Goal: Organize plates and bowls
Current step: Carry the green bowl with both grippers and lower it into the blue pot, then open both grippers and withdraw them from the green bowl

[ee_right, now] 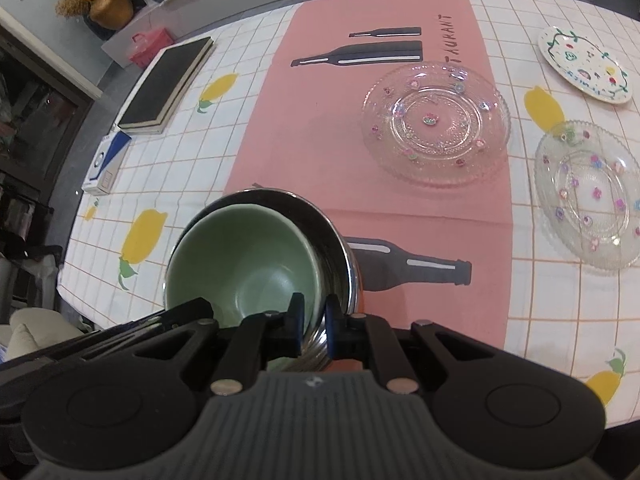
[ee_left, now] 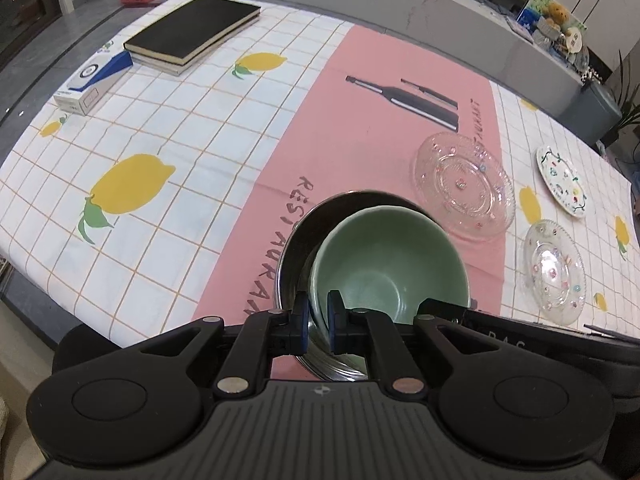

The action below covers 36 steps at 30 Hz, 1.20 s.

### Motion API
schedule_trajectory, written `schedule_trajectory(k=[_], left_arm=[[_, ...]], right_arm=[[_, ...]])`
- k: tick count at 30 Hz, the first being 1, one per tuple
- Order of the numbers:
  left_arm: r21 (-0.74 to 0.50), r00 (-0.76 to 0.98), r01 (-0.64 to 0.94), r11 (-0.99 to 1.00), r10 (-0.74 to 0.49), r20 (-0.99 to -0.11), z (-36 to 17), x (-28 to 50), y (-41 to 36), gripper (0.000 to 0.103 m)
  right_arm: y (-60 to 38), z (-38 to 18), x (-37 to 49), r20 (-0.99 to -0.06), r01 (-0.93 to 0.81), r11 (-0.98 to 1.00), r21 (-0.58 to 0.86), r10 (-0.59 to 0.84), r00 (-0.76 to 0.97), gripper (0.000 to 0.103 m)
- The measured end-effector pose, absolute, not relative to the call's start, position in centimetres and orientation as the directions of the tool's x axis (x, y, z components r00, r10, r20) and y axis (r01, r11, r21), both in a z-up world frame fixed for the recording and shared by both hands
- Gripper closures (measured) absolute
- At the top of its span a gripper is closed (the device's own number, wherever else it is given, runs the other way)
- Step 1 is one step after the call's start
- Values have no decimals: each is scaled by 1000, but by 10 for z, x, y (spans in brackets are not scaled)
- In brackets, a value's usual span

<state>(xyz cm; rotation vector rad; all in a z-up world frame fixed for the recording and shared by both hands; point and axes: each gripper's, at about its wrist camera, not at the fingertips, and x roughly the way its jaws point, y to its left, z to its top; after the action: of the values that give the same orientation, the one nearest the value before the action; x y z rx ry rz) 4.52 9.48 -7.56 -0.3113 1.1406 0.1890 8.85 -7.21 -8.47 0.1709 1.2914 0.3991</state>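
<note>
Two bowls sit nested near the front edge of the table: a green bowl (ee_left: 388, 264) tilted inside a steel bowl (ee_left: 294, 256), both on the pink runner (ee_left: 360, 120) of the lemon-print tablecloth (ee_left: 160, 128). The left gripper (ee_left: 317, 320) is clenched on the near rim of the green bowl, one blue-padded finger inside the wall and the other outside it, in the gap between the two bowls. The right gripper (ee_right: 313, 324) is clamped at the rims on the opposite side, with one finger inside the green bowl (ee_right: 244, 264) and the other beyond the steel bowl (ee_right: 340, 264); whether it pinches one wall or both I cannot tell.

Well apart from the bowls, further along the runner, lies a large clear glass plate (ee_right: 436, 120) with small coloured dots. A smaller glass plate (ee_right: 588, 192) rests beside it on the checked cloth, and a white painted plate (ee_right: 584, 64) lies beyond that. At the far left corner sit a black book (ee_left: 192, 32) and a blue-and-white box (ee_left: 94, 82)
</note>
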Motion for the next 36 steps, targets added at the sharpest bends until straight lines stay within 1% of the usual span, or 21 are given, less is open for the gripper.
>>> schedule_trajectory(k=[10, 15, 19, 23, 28, 30, 33, 36], left_arm=[[-167, 386, -327, 930, -30, -922, -84, 50, 102, 91], [-190, 382, -336, 922, -51, -923, -84, 52, 105, 90], [-206, 398, -341, 917, -57, -916, -81, 51, 108, 89], [-213, 413, -340, 916, -58, -909, -75, 51, 109, 89], [-228, 445, -334, 915, -61, -894, -64, 48, 111, 89], [-225, 471, -320, 920, -51, -881, -56, 46, 109, 89], [-235, 525, -282, 930, -55, -849, -41, 41, 104, 83], [-259, 577, -222, 940, -88, -812, -27, 39, 93, 79]], right_arm=[[-60, -86, 93, -913, -239, 929, 282, 337, 232, 95], [-61, -85, 95, -910, -237, 925, 298, 350, 222, 85], [-63, -83, 97, -909, -229, 923, 310, 358, 213, 85], [-66, -71, 97, -894, -233, 917, 323, 376, 242, 77], [-72, -55, 97, -877, -238, 915, 325, 386, 285, 76], [-78, -50, 96, -870, -230, 915, 333, 392, 299, 73], [-88, -43, 96, -859, -216, 915, 341, 396, 325, 71], [-99, -36, 95, -850, -199, 922, 332, 384, 361, 69]])
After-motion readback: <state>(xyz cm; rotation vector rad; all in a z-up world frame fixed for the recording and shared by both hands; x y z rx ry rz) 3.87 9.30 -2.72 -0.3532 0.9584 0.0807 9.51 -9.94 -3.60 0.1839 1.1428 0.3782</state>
